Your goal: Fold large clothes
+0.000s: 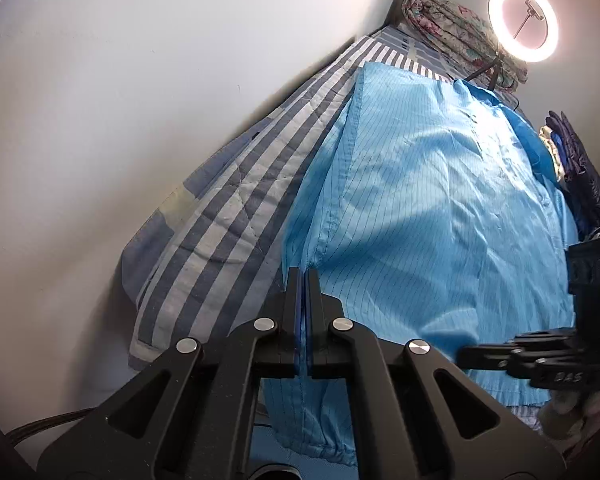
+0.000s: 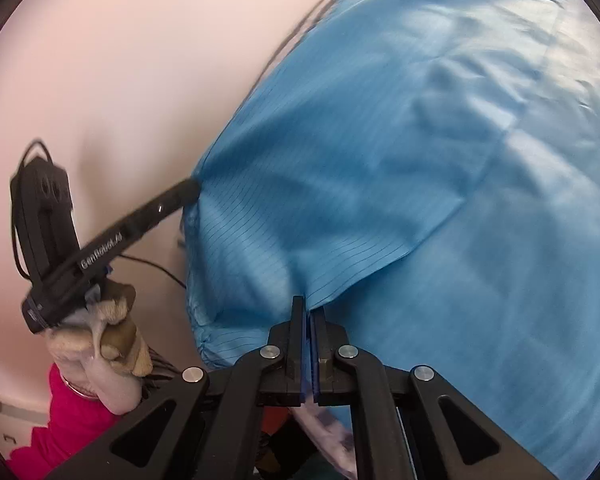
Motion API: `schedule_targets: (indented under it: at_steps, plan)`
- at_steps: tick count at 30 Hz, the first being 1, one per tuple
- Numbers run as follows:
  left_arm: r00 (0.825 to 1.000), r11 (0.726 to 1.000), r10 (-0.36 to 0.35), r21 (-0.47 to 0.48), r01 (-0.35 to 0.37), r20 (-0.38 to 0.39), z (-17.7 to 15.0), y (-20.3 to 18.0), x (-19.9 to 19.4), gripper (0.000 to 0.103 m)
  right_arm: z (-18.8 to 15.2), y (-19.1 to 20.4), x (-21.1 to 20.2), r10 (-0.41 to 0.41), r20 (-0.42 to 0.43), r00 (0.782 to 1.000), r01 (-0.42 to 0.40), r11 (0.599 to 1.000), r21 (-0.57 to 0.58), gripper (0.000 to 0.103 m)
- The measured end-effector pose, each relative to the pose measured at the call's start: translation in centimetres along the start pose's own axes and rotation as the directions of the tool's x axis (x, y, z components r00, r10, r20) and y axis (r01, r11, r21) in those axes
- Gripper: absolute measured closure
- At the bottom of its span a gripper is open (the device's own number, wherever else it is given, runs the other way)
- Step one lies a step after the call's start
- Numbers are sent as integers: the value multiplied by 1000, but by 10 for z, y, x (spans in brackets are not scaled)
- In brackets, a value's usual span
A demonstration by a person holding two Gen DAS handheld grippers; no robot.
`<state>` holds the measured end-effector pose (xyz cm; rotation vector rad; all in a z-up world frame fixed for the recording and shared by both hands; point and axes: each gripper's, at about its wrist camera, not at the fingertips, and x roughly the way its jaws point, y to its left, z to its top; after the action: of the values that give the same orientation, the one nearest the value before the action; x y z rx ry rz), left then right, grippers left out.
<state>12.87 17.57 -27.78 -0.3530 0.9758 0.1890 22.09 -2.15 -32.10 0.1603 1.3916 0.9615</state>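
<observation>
A large light-blue pinstriped garment [image 1: 420, 200] lies spread over a striped bed cover [image 1: 236, 208]. My left gripper [image 1: 303, 276] is shut on the garment's near edge, with an elastic-cuffed sleeve [image 1: 320, 440] hanging below it. My right gripper [image 2: 309, 308] is shut on another part of the same garment [image 2: 420, 160], pinching a fold at its tips. The right gripper also shows in the left wrist view [image 1: 472, 354] at the right. The left gripper shows in the right wrist view [image 2: 192, 190], holding the garment's stretched corner.
A white wall [image 1: 120, 100] runs along the bed's left side. A rolled floral quilt [image 1: 456, 36] and a lit ring light [image 1: 523, 20] stand at the far end. Dark clothes [image 1: 580, 168] are piled at the right. A gloved hand [image 2: 100, 344] holds the left gripper.
</observation>
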Motion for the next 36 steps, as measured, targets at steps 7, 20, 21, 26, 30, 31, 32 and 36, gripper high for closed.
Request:
schedule_targets:
  at_steps: [7,20,21,26,30,31,32,36]
  plan:
    - [998,1000,28,8,-27,-57,1,-4,14,103,4,23,-23,21,3,1000,-20,993,-112,98]
    - [997,996,75,58,-73,-27,3,-11,13,103,14,26,-55,-133,113,985,151,974,-167,85]
    - [996,995,86,57,-84,-30,4,-10,16,103,16,22,-53,-152,123,981,171,971,-167,83]
    - [990,988,136,74,-134,-26,3,-8,22,103,23,12,-32,-197,135,971,218,962,-165,82]
    - [986,983,166,89,-163,-28,-2,-6,23,103,21,17,-5,-265,107,958,281,938,-201,82]
    - [982,979,187,91,-185,-17,-3,-5,23,103,22,17,0,-278,102,955,294,931,-215,82]
    - [980,977,197,85,-195,-10,-4,-3,21,103,23,17,3,-286,97,953,300,928,-222,82]
    - [995,995,96,34,-96,-6,-2,4,10,103,28,15,-1,-247,108,963,264,944,-200,81]
